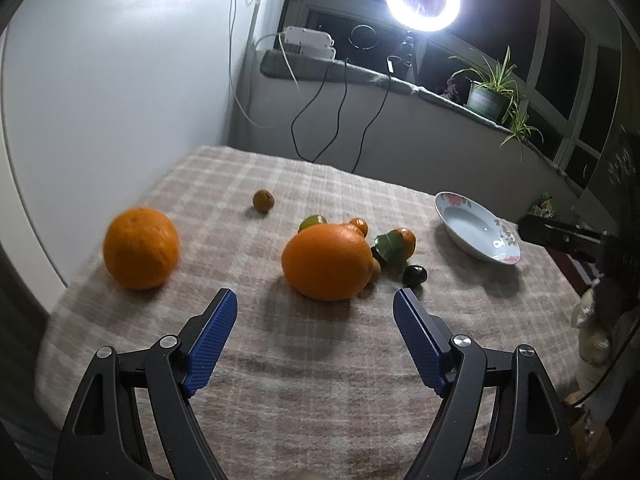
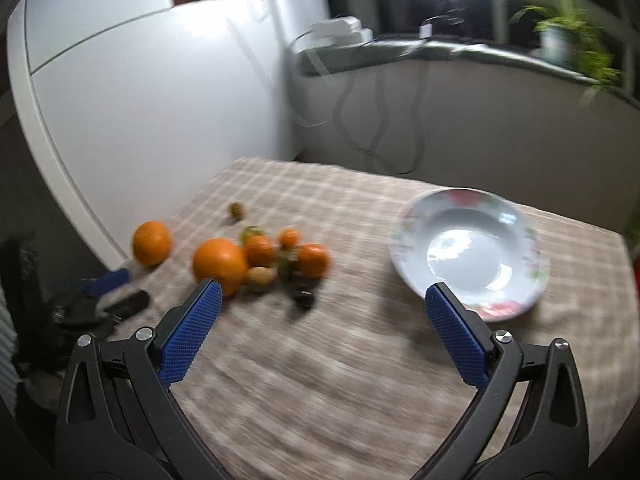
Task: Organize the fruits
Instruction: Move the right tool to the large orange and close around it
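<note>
Fruits lie loose on the surface (image 1: 320, 360), plate bare, both grippers spread and holding nothing.

Straight ahead of the left gripper (image 1: 315, 308), near and centred between its blue ribbed pads, sits a big orange (image 1: 327, 262), round with a small neck at the top and pebbled peel; this gripper is the nearer one to it. A second orange (image 1: 140, 247) rests well apart to its left, and small mandarins (image 1: 404, 240), a greenish fruit (image 1: 312, 222), a dark one (image 1: 414, 275) and a lone brownish one (image 1: 263, 200) cluster or trail behind. The glossy, flower-rimmed plate (image 2: 468, 256) lies just beyond the right gripper (image 2: 320, 294), off its right pad, fruits off its left. A fuzzy checked cloth covers the surface; that view is blurred.
</note>
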`<state>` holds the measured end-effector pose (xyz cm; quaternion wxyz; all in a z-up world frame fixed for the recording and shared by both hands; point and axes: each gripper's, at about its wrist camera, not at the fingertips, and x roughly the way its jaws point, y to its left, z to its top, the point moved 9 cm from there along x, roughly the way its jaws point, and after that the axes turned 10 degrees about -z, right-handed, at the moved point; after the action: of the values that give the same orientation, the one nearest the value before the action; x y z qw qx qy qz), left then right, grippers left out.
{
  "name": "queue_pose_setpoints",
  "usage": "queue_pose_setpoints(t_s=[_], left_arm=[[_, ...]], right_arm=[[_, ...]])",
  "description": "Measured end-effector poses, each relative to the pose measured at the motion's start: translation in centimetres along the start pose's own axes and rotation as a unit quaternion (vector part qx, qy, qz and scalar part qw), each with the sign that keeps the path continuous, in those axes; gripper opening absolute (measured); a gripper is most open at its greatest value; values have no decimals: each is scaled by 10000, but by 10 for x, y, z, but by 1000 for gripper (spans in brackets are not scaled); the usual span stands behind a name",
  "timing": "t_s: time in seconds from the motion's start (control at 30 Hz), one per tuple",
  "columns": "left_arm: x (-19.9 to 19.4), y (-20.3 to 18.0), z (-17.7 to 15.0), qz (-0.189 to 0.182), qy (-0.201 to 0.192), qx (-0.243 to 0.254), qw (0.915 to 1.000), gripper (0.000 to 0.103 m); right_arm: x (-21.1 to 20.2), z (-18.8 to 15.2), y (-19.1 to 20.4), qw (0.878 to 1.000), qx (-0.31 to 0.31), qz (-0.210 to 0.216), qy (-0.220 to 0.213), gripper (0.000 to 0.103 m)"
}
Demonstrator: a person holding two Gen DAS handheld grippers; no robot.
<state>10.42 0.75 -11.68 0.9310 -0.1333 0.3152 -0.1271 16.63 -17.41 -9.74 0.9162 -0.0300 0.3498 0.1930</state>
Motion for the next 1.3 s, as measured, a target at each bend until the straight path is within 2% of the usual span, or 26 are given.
queue_pose_setpoints(t_s=[0.2,0.33,0.5,0.6,0.7,0.87,1.3], left_arm=[[15,8,0,-238,58,-199,9995,81],[26,8,0,-525,142,-289,9981,81],[41,9,2,-779,214,-478,9956,81],[46,12,3,-878,217,-593,9941,81],[51,12,5,-988,262,-667,9925,81],[58,11,5,-1033,360,-674,9917,81],[79,13,3,-1069,698,-792,9886,81]], right_arm=[[32,8,39,9955,-97,802,489,103],[54,8,57,9868,109,1312,946,103],[78,10,70,9743,479,1711,1383,100],[86,11,78,9711,453,1805,1495,97],[96,9,86,9635,531,1962,1745,89],[111,6,93,9586,570,1988,1957,78],[132,-2,104,9551,323,1936,2221,77]])
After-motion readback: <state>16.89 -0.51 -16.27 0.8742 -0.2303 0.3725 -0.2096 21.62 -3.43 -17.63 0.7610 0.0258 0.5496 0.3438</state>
